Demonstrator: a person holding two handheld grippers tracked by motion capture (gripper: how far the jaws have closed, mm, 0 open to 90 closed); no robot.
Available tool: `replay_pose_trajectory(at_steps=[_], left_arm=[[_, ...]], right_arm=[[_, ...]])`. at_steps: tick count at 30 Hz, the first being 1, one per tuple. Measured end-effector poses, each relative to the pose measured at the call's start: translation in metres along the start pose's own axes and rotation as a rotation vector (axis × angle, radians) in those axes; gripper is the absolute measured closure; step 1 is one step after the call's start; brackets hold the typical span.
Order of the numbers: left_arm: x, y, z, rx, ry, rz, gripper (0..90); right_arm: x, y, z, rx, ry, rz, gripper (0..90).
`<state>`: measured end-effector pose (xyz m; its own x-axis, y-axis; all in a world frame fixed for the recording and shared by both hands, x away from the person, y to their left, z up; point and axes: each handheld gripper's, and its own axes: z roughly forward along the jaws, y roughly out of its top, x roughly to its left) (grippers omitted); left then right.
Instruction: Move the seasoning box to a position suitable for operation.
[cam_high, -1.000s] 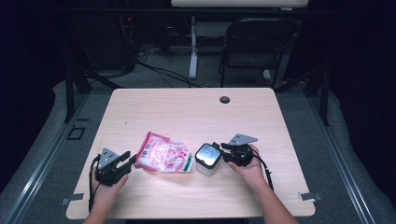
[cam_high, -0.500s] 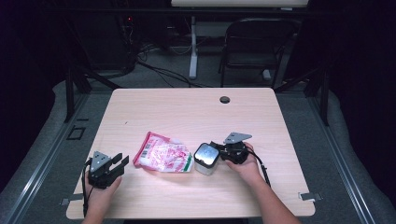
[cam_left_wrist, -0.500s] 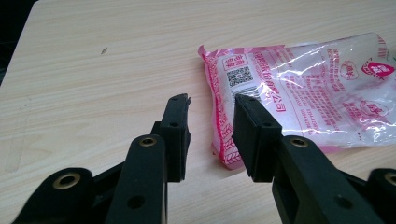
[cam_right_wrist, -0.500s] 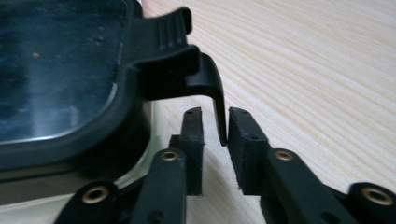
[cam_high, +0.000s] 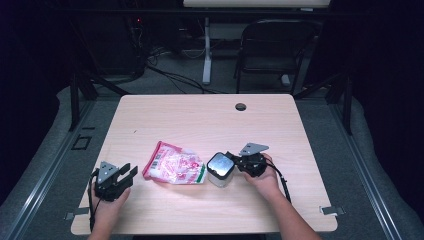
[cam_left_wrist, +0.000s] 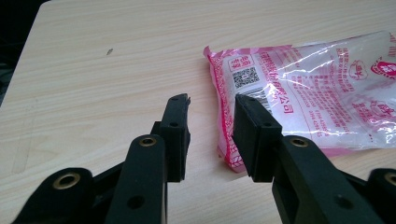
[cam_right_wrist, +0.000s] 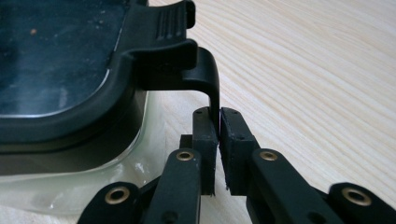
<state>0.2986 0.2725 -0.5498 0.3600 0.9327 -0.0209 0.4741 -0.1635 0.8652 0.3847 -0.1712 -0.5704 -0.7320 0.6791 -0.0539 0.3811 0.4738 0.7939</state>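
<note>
A clear square container (cam_high: 220, 169) with a black lid (cam_right_wrist: 56, 60) stands on the table, right of centre. Its black latch tab (cam_right_wrist: 196, 60) hangs over the lid's edge. My right gripper (cam_high: 235, 161) (cam_right_wrist: 218, 122) has just been closing and its pads now pinch the lower end of that latch. Left of the container lies a pink and clear plastic bag (cam_high: 175, 164) (cam_left_wrist: 317, 93), flat on the wood. At the near left my left gripper (cam_high: 129, 172) (cam_left_wrist: 212, 116) points toward the bag's end, jaws open and holding nothing, just short of the bag.
The light wooden table (cam_high: 200, 120) has a round black grommet (cam_high: 240, 106) near its far edge. A dark chair (cam_high: 275, 45) and cables stand on the floor beyond the table. Bare wood stretches across the far half.
The left hand has drawn back a little from the bag toward the near left corner. The right hand has stayed at the container.
</note>
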Motion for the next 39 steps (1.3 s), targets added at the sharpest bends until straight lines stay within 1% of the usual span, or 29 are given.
replay_pose_trajectory(at_steps=[1, 3, 5, 8, 12, 15, 17, 18, 19, 22, 23, 25, 27, 29, 30, 34, 35, 36, 39], left_arm=[[0.000, 0.000, 0.000, 0.001, 0.000, 0.003, 65.9], [-0.002, 0.001, 0.001, -0.001, -0.003, 0.011, 65.9], [-0.003, 0.002, 0.003, 0.000, -0.009, 0.018, 65.8], [-0.007, 0.004, 0.005, 0.002, -0.012, 0.048, 65.9], [-0.014, 0.007, 0.007, -0.009, -0.019, 0.087, 65.8], [-0.018, 0.009, 0.008, -0.010, -0.031, 0.097, 65.9], [-0.025, 0.011, 0.011, -0.016, -0.047, 0.110, 65.9], [-0.025, 0.011, 0.011, -0.016, -0.047, 0.110, 65.9], [-0.029, 0.013, 0.013, -0.019, -0.066, 0.118, 66.0], [-0.034, 0.015, 0.017, -0.017, -0.091, 0.130, 66.1], [-0.036, 0.015, 0.018, -0.016, -0.098, 0.131, 66.3], [-0.038, 0.017, 0.021, -0.010, -0.111, 0.131, 66.6], [-0.042, 0.018, 0.025, -0.006, -0.128, 0.136, 67.6], [-0.046, 0.019, 0.027, -0.012, -0.135, 0.139, 68.6], [-0.048, 0.020, 0.027, -0.008, -0.140, 0.148, 68.7], [-0.055, 0.022, 0.030, -0.011, -0.151, 0.184, 69.7], [-0.056, 0.023, 0.031, -0.005, -0.154, 0.186, 70.0], [-0.058, 0.023, 0.033, -0.010, -0.159, 0.181, 70.2], [-0.063, 0.024, 0.035, -0.001, -0.172, 0.193, 71.5]], right_arm=[[0.001, 0.000, -0.001, 0.004, -0.013, -0.006, 85.5], [0.002, -0.001, -0.002, 0.004, -0.016, -0.006, 85.5], [0.003, -0.002, -0.003, 0.002, -0.029, 0.001, 85.6], [0.004, -0.003, -0.004, 0.004, -0.040, 0.006, 85.7], [0.007, -0.005, -0.007, 0.008, -0.062, 0.021, 85.7], [0.010, -0.005, -0.010, 0.015, -0.083, 0.032, 85.8], [0.011, -0.007, -0.012, 0.018, -0.088, 0.041, 85.7], [0.011, -0.007, -0.012, 0.018, -0.088, 0.041, 85.7], [0.013, -0.008, -0.014, 0.021, -0.097, 0.046, 85.7], [0.015, -0.009, -0.017, 0.031, -0.103, 0.052, 85.6], [0.017, -0.009, -0.018, 0.029, -0.112, 0.062, 85.6], [0.020, -0.009, -0.020, 0.041, -0.126, 0.059, 85.7], [0.024, -0.010, -0.022, 0.043, -0.131, 0.066, 85.7], [0.027, -0.011, -0.022, 0.030, -0.137, 0.082, 85.7], [0.028, -0.011, -0.023, 0.042, -0.142, 0.075, 85.7], [0.030, -0.013, -0.025, 0.043, -0.145, 0.087, 85.6], [0.030, -0.013, -0.026, 0.045, -0.144, 0.090, 85.6], [0.031, -0.013, -0.026, 0.044, -0.149, 0.091, 85.6], [0.034, -0.013, -0.026, 0.047, -0.157, 0.087, 85.8]])
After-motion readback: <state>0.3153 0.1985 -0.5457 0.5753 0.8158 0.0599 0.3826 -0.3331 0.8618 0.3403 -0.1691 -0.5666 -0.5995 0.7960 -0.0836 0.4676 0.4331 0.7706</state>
